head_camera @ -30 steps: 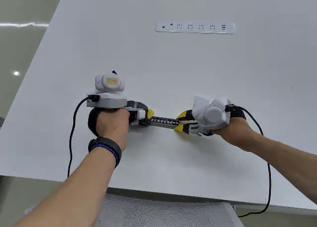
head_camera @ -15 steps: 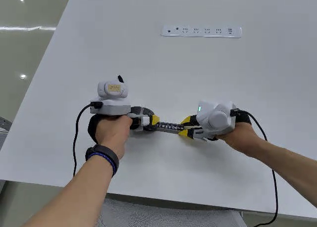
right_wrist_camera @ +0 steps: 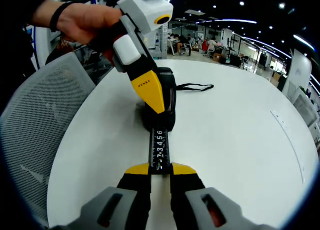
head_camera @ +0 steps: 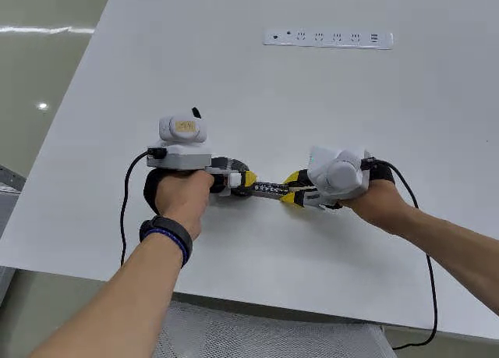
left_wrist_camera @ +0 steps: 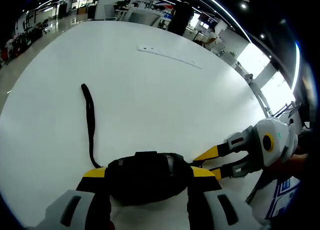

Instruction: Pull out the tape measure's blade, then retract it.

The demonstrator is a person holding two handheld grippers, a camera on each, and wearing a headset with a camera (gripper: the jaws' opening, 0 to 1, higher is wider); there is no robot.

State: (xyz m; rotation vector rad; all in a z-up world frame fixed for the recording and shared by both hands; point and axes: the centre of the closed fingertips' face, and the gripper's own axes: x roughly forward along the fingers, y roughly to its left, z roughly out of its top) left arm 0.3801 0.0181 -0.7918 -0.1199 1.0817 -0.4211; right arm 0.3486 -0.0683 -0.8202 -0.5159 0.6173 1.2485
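The black tape measure case (head_camera: 236, 176) rests on the white table (head_camera: 257, 101), and my left gripper (head_camera: 240, 180) is shut on it. In the left gripper view the case (left_wrist_camera: 147, 174) sits between the yellow-tipped jaws of the left gripper (left_wrist_camera: 147, 177), with its black wrist strap (left_wrist_camera: 90, 122) trailing over the table. A short length of blade (head_camera: 270, 189) runs from the case to my right gripper (head_camera: 291, 193). The right gripper view shows the numbered blade (right_wrist_camera: 159, 149) leading to the case (right_wrist_camera: 167, 102), with the right gripper (right_wrist_camera: 160, 169) shut on the blade's end.
A white power strip (head_camera: 327, 38) lies far back on the table. The table's near edge (head_camera: 234, 299) is close below both hands, with a mesh chair (head_camera: 273, 338) under it. Cables trail from both grippers.
The bare length of blade between the grippers has grown a little shorter, and the right gripper stands closer to the case. The head camera has shifted too.
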